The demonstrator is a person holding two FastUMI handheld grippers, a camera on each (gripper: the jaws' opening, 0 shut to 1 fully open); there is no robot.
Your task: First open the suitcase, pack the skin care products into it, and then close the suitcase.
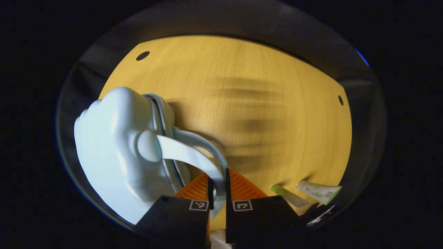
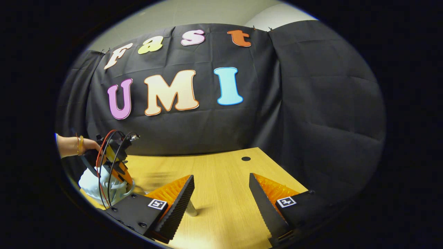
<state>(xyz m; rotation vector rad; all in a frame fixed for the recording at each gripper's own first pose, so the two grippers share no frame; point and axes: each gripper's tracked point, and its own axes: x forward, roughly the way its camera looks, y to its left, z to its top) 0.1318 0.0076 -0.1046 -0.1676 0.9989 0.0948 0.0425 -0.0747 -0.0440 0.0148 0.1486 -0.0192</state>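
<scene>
Left gripper view: left gripper (image 1: 218, 188) closed on the curved handle (image 1: 193, 157) of the pale blue suitcase (image 1: 114, 152), both fingers pressing it. Suitcase zipped shut, lying on the wooden table (image 1: 259, 103) at the left. Two skin care tubes (image 1: 318, 192) near the table edge at the lower right, well apart from the suitcase.

Right gripper view: right gripper (image 2: 221, 197) with fingers spread wide above bare table. Far left, the other gripper in a hand (image 2: 74, 145), over the suitcase. One small tube end just beside the left finger (image 2: 178, 200).
</scene>
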